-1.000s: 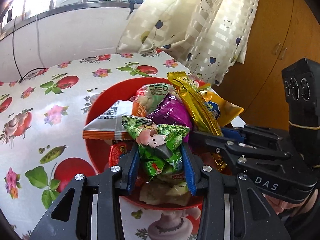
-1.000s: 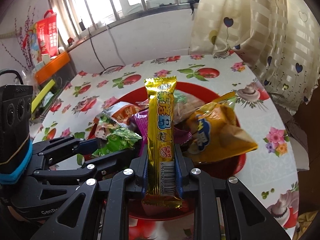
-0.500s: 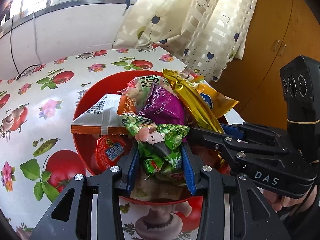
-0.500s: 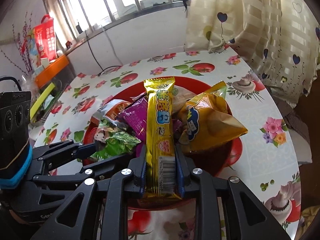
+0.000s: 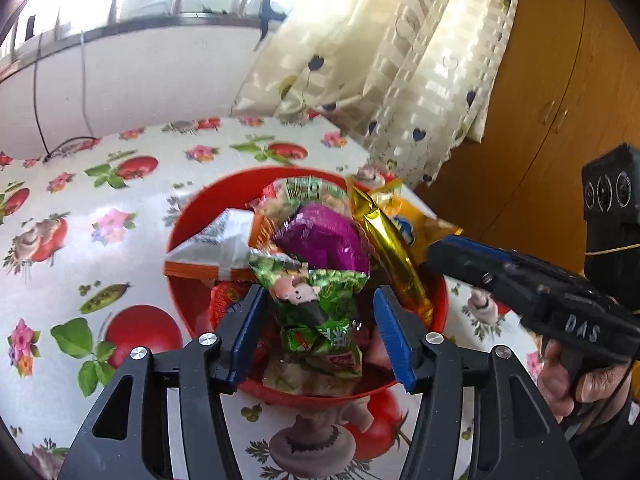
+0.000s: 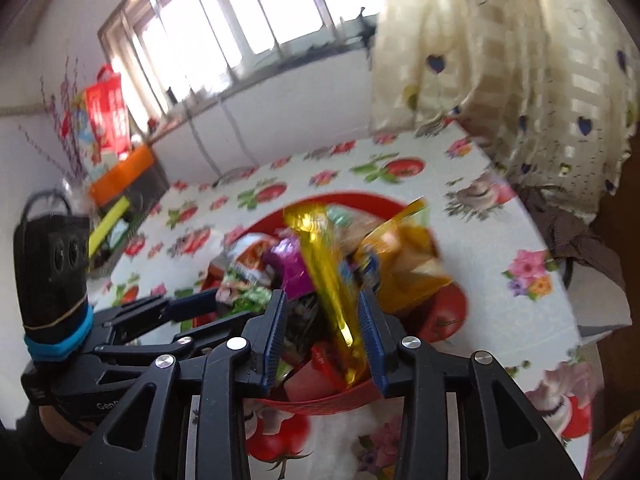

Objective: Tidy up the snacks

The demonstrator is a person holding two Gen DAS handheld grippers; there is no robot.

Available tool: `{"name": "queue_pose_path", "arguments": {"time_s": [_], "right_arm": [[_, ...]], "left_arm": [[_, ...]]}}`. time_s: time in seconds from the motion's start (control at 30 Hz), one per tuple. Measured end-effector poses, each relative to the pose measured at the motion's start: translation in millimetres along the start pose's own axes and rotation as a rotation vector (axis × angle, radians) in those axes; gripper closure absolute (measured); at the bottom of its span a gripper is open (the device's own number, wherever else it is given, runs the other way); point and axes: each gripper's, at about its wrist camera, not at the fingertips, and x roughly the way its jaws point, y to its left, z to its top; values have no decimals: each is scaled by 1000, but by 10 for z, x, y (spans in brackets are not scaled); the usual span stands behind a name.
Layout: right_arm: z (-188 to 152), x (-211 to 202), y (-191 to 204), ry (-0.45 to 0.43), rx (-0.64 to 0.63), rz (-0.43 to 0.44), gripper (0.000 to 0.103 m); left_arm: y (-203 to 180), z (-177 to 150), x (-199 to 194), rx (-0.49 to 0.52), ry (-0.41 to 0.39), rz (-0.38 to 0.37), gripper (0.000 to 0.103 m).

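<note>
The left gripper (image 5: 318, 330) has its jaws opening, blue pads standing clear on both sides of the green snack packet (image 5: 316, 304) that lies between them on the heap in the red bowl (image 5: 224, 188). The right gripper (image 6: 322, 334) has its jaws opening too; the gold snack bar (image 6: 326, 276) stands tilted between them, its lower end close beside the right-hand pad, though blur hides whether it touches, and a clear gap shows on the other side.

Around the green packet lie a purple packet (image 5: 320, 236) just behind it, a white and orange packet (image 5: 212, 250) to its left, and a small red packet (image 5: 222, 304) low in the bowl. The gold bar leans across the right side of the heap, with an orange-yellow bag (image 6: 404, 268) beyond it against the bowl's far right rim.

The bowl sits on a bench covered with a cloth printed with tomatoes, flowers and mushrooms (image 5: 80, 220). A cream curtain with dark hearts (image 5: 400, 60) hangs beyond the bench's far corner, beside a wooden cabinet (image 5: 552, 92). A window (image 6: 224, 28) fills the back wall. A person's hand (image 5: 576, 376) grips the right gripper's handle at the left view's edge.
</note>
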Motion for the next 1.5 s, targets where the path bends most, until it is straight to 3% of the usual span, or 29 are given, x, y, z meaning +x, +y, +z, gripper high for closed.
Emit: {"name": "queue_pose_path", "arguments": {"time_s": [0.1, 0.2, 0.4, 0.67, 0.83, 1.23, 1.5], "right_arm": [[12, -168, -112, -47, 35, -75, 69], [-16, -172, -284, -16, 85, -158, 74], [-94, 132, -436, 104, 135, -162, 79], [16, 394, -417, 176, 81, -211, 84], [-23, 350, -330, 181, 45, -235, 85], [-653, -350, -65, 206, 9, -249, 81], [-812, -551, -114, 192, 56, -185, 77]], "left_arm": [[55, 30, -157, -17, -57, 42, 47], [215, 48, -235, -63, -81, 114, 47], [570, 30, 21, -166, 30, 209, 47], [596, 111, 287, -137, 85, 160, 50], [446, 18, 220, -74, 86, 196, 51], [63, -534, -294, -16, 105, 139, 51], [56, -579, -382, -50, 92, 121, 51]]}}
